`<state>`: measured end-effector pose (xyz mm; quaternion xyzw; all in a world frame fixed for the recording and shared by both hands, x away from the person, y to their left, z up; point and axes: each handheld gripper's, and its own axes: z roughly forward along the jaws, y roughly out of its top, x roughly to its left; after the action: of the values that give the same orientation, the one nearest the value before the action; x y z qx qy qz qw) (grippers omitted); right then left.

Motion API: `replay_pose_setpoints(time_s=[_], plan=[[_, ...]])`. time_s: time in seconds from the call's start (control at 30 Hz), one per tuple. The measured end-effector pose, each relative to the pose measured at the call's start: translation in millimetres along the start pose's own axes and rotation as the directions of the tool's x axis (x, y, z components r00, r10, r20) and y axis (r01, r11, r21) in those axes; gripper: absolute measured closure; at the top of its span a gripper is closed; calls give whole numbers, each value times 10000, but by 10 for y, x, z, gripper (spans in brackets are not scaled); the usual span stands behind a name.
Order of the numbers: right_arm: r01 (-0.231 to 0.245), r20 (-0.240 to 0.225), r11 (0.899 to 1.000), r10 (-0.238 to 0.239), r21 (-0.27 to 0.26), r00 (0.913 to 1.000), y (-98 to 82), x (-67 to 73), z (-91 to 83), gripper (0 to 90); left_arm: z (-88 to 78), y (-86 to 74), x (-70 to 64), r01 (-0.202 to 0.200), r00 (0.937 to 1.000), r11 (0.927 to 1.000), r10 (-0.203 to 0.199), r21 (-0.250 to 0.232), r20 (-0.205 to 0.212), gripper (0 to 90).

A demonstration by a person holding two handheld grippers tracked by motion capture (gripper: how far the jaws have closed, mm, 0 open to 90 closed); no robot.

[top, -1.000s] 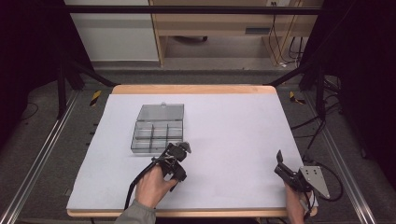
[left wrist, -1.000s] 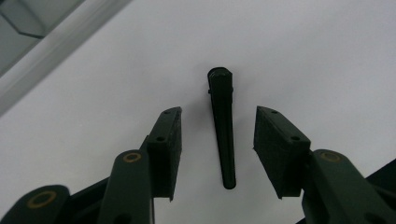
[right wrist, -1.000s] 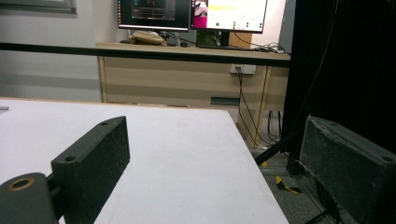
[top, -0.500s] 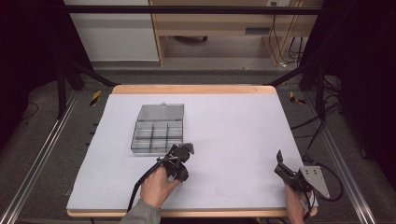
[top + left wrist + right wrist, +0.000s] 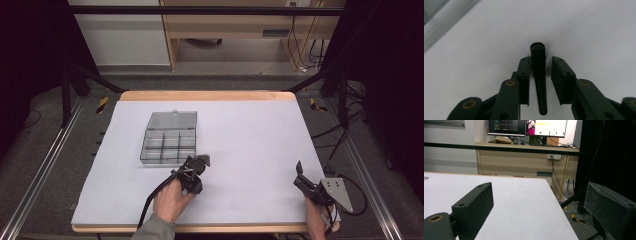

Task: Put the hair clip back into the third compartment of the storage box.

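**Left gripper closing on a small black tapered part**

Left gripper (image 5: 537, 72), in its own view: the jaws straddle a slim black tapered part (image 5: 539, 75) lying on the white table (image 5: 599, 30). It has a round cap at the far end and narrows toward the camera. Jaws have just been closing. The left pad looks to be at or against the part's side; a clear gap remains between the part and the right pad. Not clamped yet.

High view: left gripper (image 5: 196, 167) sits low on the table just in front of the near right corner of the clear compartment box (image 5: 169, 140), whose lid stands open. Cannot tell what the compartments hold.

Right gripper (image 5: 306, 182) rests near the table's right front corner, well apart from the work; its own view shows the jaws wide apart with nothing between them.

Judgement on doing the step well:
- The part sits off-centre, toward the left pad. Shift the gripper slightly so both pads meet it together; otherwise the closing pad may roll or push it sideways.
- Grip the thicker section near the cap, since the taper could squeeze out.
- Keep the fingertips low on the table until the clamp is firm, then lift straight up.
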<state>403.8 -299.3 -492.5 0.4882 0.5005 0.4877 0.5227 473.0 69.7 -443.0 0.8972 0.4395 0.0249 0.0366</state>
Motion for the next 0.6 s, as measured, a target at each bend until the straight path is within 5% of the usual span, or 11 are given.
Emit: replay_pose_setpoints(time_s=[0.17, 0.6], plan=[[-1, 0, 10000, 1, 2, 10000, 0, 0, 0, 85, -1, 5, 2, -118, 9999, 9999, 118, 33, -32, 769], [33, 0, 10000, -33, 2, 10000, 0, -1, 2, 85, 0, -2, 6, -353, 9994, 9994, 353, -14, 9, 774]])
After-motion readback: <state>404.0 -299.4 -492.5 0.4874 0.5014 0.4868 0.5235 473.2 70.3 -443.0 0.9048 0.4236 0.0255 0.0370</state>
